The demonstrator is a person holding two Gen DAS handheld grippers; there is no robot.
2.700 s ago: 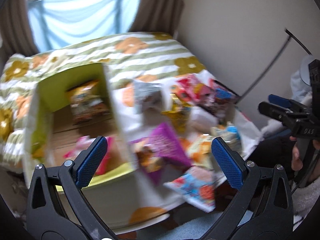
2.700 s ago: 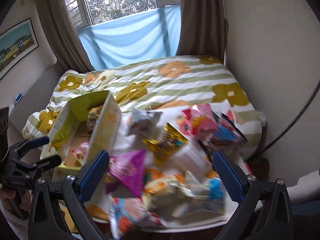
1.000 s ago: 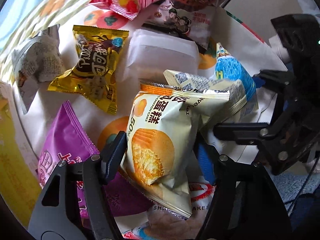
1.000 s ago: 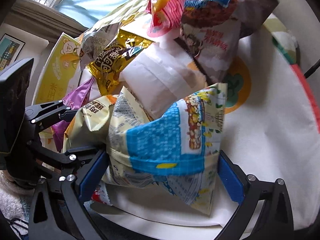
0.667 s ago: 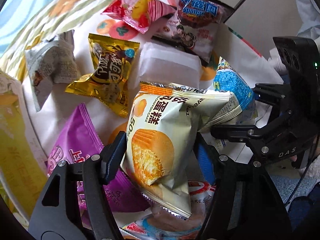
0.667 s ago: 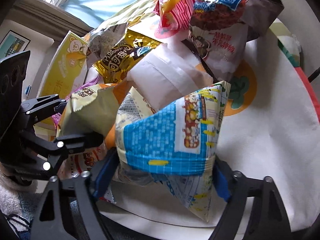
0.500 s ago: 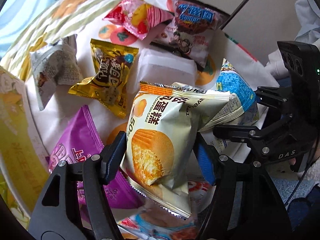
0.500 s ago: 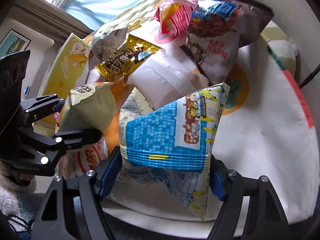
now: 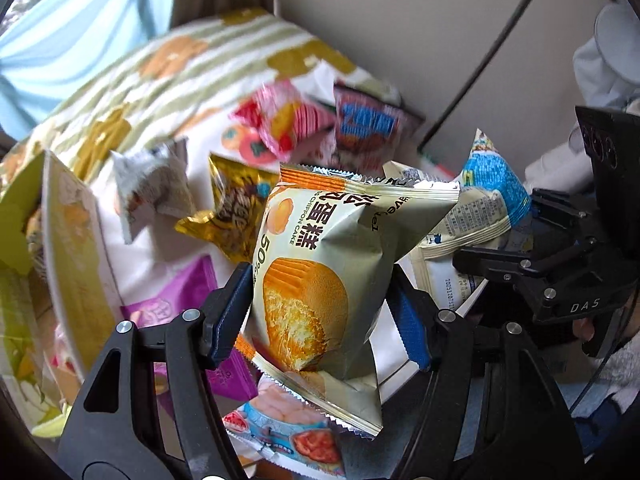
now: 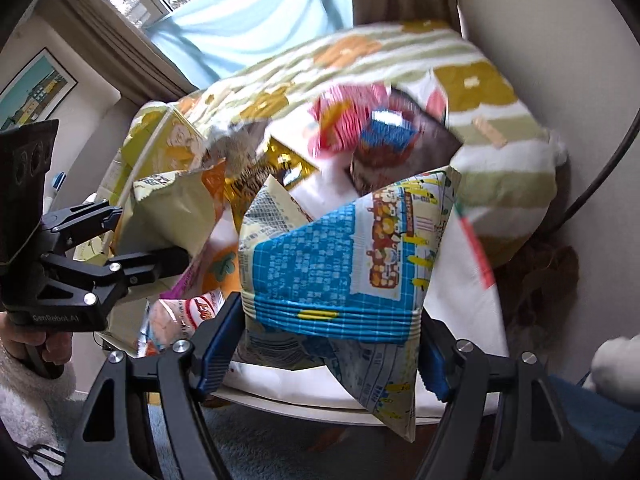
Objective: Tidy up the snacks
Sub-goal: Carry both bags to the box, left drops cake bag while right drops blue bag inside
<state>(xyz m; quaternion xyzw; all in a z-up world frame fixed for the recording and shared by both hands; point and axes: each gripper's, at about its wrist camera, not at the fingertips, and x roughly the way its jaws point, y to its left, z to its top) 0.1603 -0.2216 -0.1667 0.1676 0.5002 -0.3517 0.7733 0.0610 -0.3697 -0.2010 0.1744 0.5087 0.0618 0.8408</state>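
My left gripper [image 9: 324, 308] is shut on a cream chiffon cake packet [image 9: 320, 280] and holds it lifted above the table. My right gripper [image 10: 328, 340] is shut on a blue and cream snack bag [image 10: 344, 264], also lifted. Each gripper shows in the other's view: the right one [image 9: 480, 260] with its bag [image 9: 492, 184], the left one [image 10: 132, 240] with its packet [image 10: 176, 208]. An open yellow-green cardboard box [image 9: 68, 248] stands on the left of the table.
Loose snacks lie on the white table [image 10: 460, 280]: a gold packet [image 9: 236, 208], a purple packet [image 9: 176, 304], a grey-white packet [image 9: 148, 192], a pink packet [image 9: 284, 120], a dark packet [image 9: 368, 124]. Behind is a flowered bed [image 9: 180, 64] and a wall [image 9: 400, 20].
Both grippers have risen and tilted up with their snacks held. The table and remaining snacks now sit farther below, and the bed and the window drape have come into view.
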